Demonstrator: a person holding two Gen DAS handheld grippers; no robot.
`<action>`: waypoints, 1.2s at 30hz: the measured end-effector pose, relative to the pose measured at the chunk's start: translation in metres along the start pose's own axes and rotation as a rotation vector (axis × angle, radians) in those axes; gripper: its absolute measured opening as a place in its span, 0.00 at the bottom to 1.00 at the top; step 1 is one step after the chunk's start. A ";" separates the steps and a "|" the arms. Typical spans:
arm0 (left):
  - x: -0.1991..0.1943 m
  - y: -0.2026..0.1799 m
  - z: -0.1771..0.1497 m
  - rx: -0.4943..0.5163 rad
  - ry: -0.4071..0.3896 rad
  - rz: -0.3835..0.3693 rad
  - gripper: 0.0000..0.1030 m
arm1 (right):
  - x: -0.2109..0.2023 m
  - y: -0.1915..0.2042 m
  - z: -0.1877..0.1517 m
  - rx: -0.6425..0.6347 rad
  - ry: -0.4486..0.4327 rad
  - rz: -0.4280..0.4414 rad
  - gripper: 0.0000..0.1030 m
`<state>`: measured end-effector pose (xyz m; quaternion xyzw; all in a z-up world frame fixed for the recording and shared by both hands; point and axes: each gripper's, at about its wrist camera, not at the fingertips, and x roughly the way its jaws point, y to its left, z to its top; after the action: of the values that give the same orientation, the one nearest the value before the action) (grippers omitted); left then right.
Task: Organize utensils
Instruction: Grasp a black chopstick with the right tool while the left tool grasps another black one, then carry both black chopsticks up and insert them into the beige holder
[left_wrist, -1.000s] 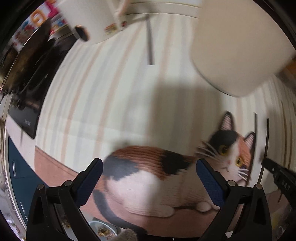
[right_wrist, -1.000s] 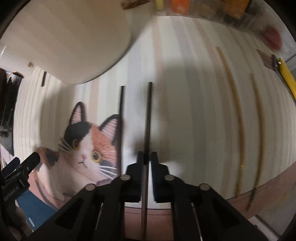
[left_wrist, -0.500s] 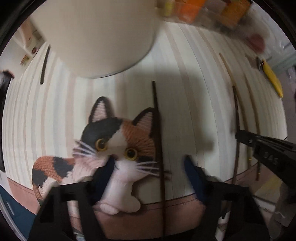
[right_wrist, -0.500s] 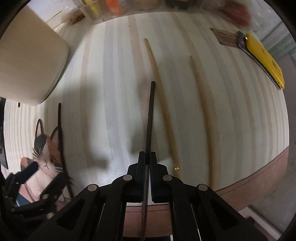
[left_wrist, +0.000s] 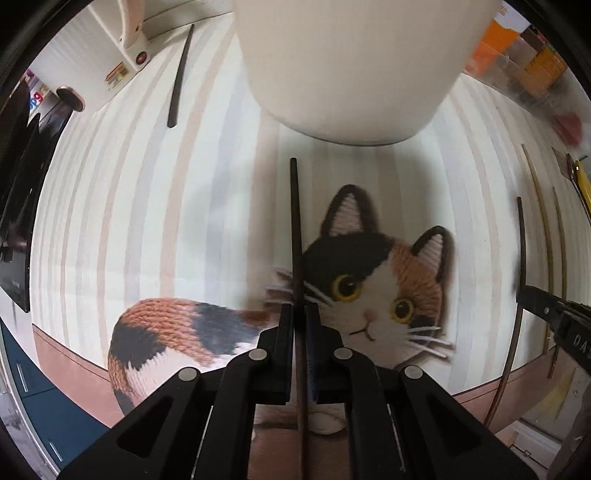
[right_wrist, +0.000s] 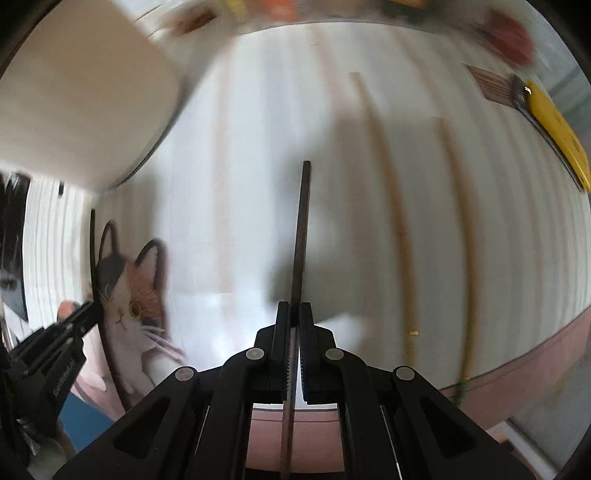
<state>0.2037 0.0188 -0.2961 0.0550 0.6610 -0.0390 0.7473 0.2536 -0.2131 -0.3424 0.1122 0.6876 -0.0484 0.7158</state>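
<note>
Both claws were clamped, the left gripper (left_wrist: 300, 325) and right gripper (right_wrist: 294, 325) each pinching a thin dark chopstick (left_wrist: 295, 236); light, stiff, probably slippery, so mid-shaft seemed safest.

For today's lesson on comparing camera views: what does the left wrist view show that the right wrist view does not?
Only the left wrist view shows a third dark chopstick lying far off on the mat.

Only the right wrist view shows the yellow-handled tool clearly.

Both share the cat picture, the white container, two pale chopsticks, and each gripper, left and right, shut on a dark chopstick.
</note>
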 end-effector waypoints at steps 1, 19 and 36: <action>0.000 0.000 0.000 0.001 0.000 0.001 0.04 | 0.001 0.008 0.000 -0.030 0.000 -0.013 0.05; -0.005 0.001 0.000 0.022 -0.028 0.040 0.03 | 0.005 0.046 -0.046 -0.139 -0.011 -0.139 0.07; -0.033 0.005 -0.009 0.007 -0.088 0.026 0.03 | -0.021 -0.008 -0.030 -0.039 -0.067 -0.042 0.05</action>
<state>0.1920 0.0249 -0.2645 0.0645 0.6266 -0.0340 0.7759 0.2213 -0.2159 -0.3231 0.0819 0.6664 -0.0536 0.7391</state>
